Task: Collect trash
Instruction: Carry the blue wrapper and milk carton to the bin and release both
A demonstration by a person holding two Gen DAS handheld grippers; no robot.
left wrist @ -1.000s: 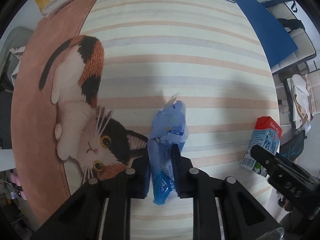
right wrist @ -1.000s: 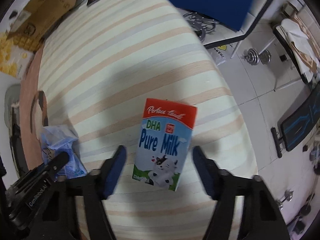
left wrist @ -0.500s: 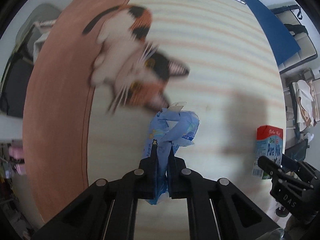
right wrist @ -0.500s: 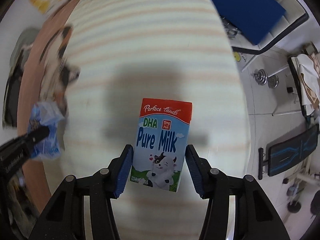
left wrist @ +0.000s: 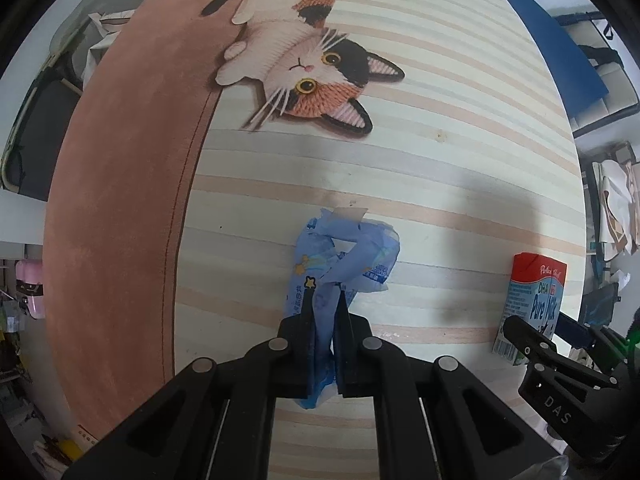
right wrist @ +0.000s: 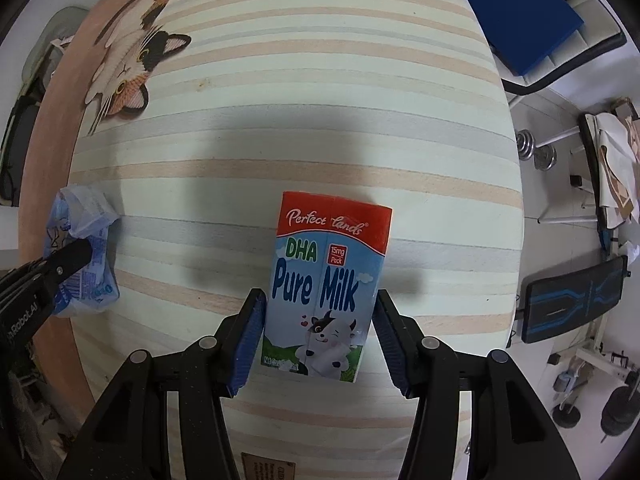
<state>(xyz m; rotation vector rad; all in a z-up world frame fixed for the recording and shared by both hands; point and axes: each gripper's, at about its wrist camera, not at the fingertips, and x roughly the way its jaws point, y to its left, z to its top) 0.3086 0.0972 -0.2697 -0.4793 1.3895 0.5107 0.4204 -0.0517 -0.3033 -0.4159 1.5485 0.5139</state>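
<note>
**Both grippers hold trash above the striped table**

The left gripper (left wrist: 323, 296) points straight down, its two black fingers pressed together on a crumpled blue plastic wrapper (left wrist: 344, 256). The wrapper is pinched near its lower end; the upper part fans out past the fingertips, and a small pale tab sticks up at its top edge. A little of it hangs out below the fingers as well.

The right gripper (right wrist: 318, 308) also points down, clamped on a milk carton (right wrist: 330, 276). Its blue pads press against the carton's two narrow sides near the bottom. The carton has a red top band, a blue front printed "Pure Milk" and a cartoon cow. In the left wrist view the same carton (left wrist: 534, 292) shows at the right edge, just beside the other gripper's black finger.

Under both lies the table (left wrist: 440, 160), covered with a cloth of cream, peach and grey stripes. A picture of a calico cat (left wrist: 308, 60) is on the cloth, next to a wide brown band (left wrist: 128, 200) along its left side. Soft shadows fall on the stripes behind the carton.

Past the table's right edge a blue panel (right wrist: 516, 12) and a few dumbbell weights (right wrist: 532, 148) on the tiled floor are in view.
</note>
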